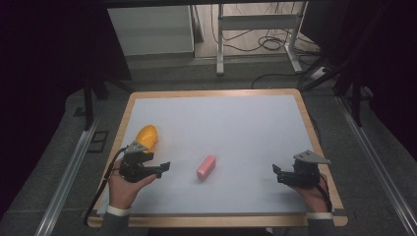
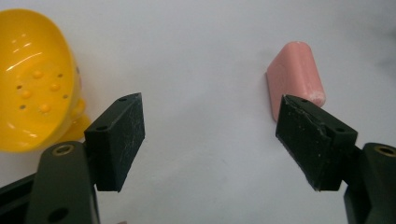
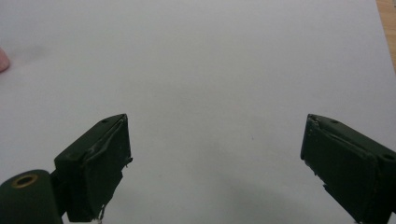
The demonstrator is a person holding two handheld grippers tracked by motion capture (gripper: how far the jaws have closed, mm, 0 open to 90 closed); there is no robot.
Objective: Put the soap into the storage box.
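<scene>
A yellow plastic cup-like piece (image 1: 147, 137) with small holes inside lies on its side at the left of the white mat (image 1: 231, 128). A pink rounded block (image 1: 206, 167) lies near the middle front. My left gripper (image 1: 156, 160) is open just in front of the yellow piece, with the pink block a short way to its right. In the left gripper view the gripper (image 2: 210, 100) holds nothing; the yellow piece (image 2: 32, 84) sits left of its jaws and the pink block (image 2: 294, 70) just beyond the right jaw. My right gripper (image 1: 284, 167) (image 3: 217, 119) is open over bare mat at the front right.
The mat lies on a wooden-edged table (image 1: 314, 132). Beyond the table's far edge are a metal desk frame (image 1: 221, 44) and cables (image 1: 270, 44) on the floor. A sliver of the pink block (image 3: 2, 60) touches the left edge of the right gripper view.
</scene>
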